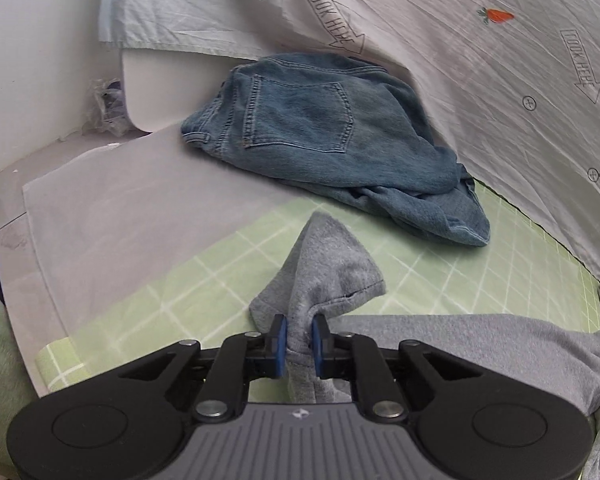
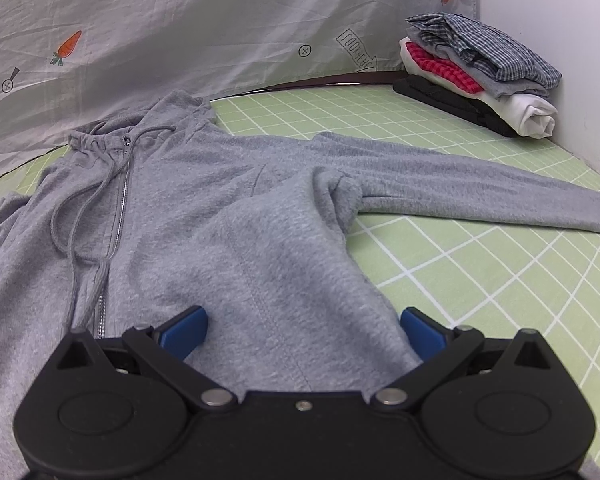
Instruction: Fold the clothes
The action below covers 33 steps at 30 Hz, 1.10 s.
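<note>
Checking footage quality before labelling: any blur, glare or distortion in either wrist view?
Left wrist view: strong fisheye bending, dark corners, slight softness on the jeans; sleeve cuff readable. Right wrist view: sharper, even light, no glare; hoodie and folded pile clear, mat lines curve.

The hoodie (image 2: 228, 216) is heather grey, the jeans (image 1: 324, 128) faded blue. The mat (image 2: 480, 280) is pale green with a white grid; the sheet (image 2: 180, 20) is white with orange carrots.

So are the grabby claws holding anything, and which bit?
The left gripper is pinching the grey hoodie by the cuff end of a sleeve. The right gripper is open over the hoodie's body, holding nothing.
</note>
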Each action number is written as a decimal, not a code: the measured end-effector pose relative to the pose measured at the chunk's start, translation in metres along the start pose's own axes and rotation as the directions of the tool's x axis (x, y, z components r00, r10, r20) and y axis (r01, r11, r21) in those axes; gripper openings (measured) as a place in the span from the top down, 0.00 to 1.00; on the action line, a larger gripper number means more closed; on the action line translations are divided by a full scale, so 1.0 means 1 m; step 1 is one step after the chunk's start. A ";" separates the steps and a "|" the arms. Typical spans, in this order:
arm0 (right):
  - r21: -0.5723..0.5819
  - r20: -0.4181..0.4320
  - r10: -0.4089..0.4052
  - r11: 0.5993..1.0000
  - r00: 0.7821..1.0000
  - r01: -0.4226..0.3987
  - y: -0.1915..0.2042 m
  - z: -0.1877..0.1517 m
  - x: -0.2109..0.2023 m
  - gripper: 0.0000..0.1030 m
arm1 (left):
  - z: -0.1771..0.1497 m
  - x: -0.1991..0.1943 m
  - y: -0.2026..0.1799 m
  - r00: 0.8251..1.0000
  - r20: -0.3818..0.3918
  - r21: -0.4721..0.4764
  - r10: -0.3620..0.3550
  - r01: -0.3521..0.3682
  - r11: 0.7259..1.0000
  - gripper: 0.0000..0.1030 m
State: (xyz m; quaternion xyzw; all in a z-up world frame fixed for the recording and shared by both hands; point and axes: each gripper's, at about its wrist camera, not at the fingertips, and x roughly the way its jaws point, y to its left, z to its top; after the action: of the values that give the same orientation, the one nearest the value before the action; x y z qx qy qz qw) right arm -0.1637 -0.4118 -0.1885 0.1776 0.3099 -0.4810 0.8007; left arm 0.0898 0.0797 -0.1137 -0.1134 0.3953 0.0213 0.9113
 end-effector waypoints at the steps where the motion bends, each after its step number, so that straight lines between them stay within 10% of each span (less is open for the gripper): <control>1: 0.000 0.002 0.000 1.000 1.000 0.000 0.000 0.000 0.000 0.00 | -0.003 -0.003 0.006 1.000 -0.004 -0.018 0.012 -0.012 1.000 0.85; 12: -0.001 0.022 -0.004 1.000 1.000 0.004 0.001 -0.003 -0.001 0.00 | -0.038 -0.017 0.049 0.991 -0.096 -0.152 0.092 -0.106 0.983 0.80; 20: -0.006 0.018 -0.002 1.000 1.000 0.002 0.001 -0.002 -0.001 0.00 | -0.029 -0.029 0.047 0.973 -0.098 -0.137 0.208 -0.221 0.966 0.40; 26: -0.069 -0.084 0.051 0.996 0.995 -0.057 -0.002 0.013 0.000 0.00 | -0.012 -0.042 0.013 0.984 -0.055 -0.076 0.167 -0.171 0.982 0.35; 33: -0.142 -0.084 0.134 0.979 0.987 -0.145 -0.013 0.044 -0.005 0.00 | 0.000 -0.023 -0.087 0.996 -0.082 0.127 -0.036 0.046 0.991 0.34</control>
State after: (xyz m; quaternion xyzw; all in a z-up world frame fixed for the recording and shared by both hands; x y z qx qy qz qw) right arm -0.1622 -0.4402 -0.1523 0.1569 0.3609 -0.3925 0.8313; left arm 0.0850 -0.0037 -0.0808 -0.0631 0.4295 -0.0277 0.9004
